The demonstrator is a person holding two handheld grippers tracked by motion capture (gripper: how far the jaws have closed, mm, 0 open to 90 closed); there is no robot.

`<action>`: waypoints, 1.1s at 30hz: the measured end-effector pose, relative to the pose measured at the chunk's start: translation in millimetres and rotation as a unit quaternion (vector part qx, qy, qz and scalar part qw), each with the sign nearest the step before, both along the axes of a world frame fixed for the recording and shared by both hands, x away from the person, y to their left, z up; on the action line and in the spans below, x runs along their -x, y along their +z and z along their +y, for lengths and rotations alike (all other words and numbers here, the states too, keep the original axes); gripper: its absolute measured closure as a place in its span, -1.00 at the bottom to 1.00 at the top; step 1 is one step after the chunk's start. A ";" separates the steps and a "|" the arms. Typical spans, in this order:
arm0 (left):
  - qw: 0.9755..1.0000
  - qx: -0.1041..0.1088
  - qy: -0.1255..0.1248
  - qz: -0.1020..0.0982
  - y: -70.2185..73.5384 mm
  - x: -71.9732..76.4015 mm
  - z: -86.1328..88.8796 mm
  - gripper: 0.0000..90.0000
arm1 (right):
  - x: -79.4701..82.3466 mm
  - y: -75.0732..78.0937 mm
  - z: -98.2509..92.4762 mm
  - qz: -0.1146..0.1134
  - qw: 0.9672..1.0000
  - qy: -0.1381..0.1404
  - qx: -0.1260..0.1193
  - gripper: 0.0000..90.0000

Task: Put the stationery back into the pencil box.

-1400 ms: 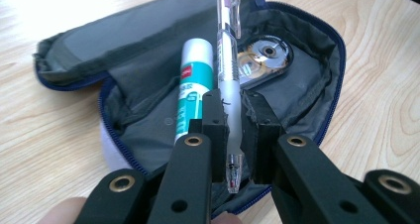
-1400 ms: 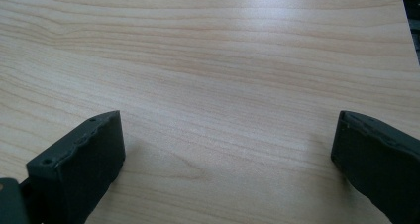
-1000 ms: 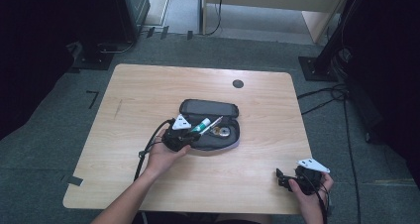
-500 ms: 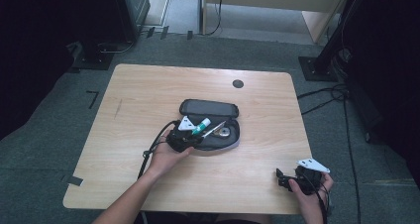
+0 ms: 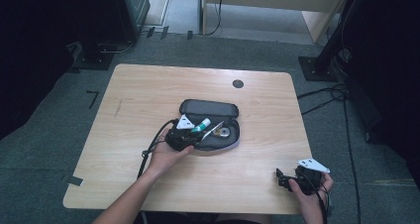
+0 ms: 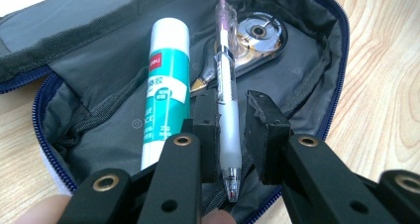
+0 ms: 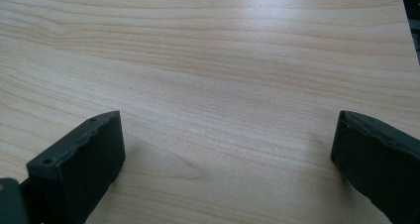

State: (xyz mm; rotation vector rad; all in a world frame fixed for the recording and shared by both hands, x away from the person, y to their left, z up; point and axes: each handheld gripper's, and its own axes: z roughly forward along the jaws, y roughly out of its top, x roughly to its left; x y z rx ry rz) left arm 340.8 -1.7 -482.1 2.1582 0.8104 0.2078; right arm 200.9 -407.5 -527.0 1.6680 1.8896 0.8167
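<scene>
Pen (image 6: 229, 92): clear-barrelled, frosted grip, tip toward the camera in the left gripper view. Lies inside the open pencil case (image 6: 317, 80), between the pads of the left tool (image 6: 232, 127). The jaws have just been opening; the left pad sits against the grip, the right pad stands clear with a gap, so the pen is released rather than clenched.

Glue stick (image 6: 166, 92): white and teal, lying just beside the pen on its left, parallel to it, within the same case.

Correction tape dispenser (image 6: 252, 40): transparent housing, at the far end of the case, its body partly under the pen's upper end.

Pencil case: grey lining, blue zip, lid folded back; rests near the middle of the worktop (image 5: 148, 95), slightly toward the near edge. In the high view the left tool (image 5: 184, 135) lies at the case's left end, the hand behind it, cable trailing toward the near edge.

Right tool (image 7: 228, 154): jaws spread wide, nothing between them, bare wood beneath. In the high view it (image 5: 285, 179) is held at the worktop's near right corner, well apart from the case.

Cable grommet (image 5: 237, 84): dark disc near the far edge.
</scene>
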 end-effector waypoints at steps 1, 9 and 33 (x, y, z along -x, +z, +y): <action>1.000 0.001 0.001 -0.001 1.0 0.3 1.0 0.69 | 0.0 0.0 0.0 0.000 1.000 0.000 0.000 -1.00; 1.000 0.028 0.013 -0.006 9.7 2.4 12.5 0.58 | 0.0 0.0 0.0 0.000 1.000 0.000 0.000 -1.00; 0.995 0.050 0.078 -0.019 18.8 14.9 67.8 0.13 | -0.1 -0.1 0.1 0.000 1.000 0.000 0.000 -1.00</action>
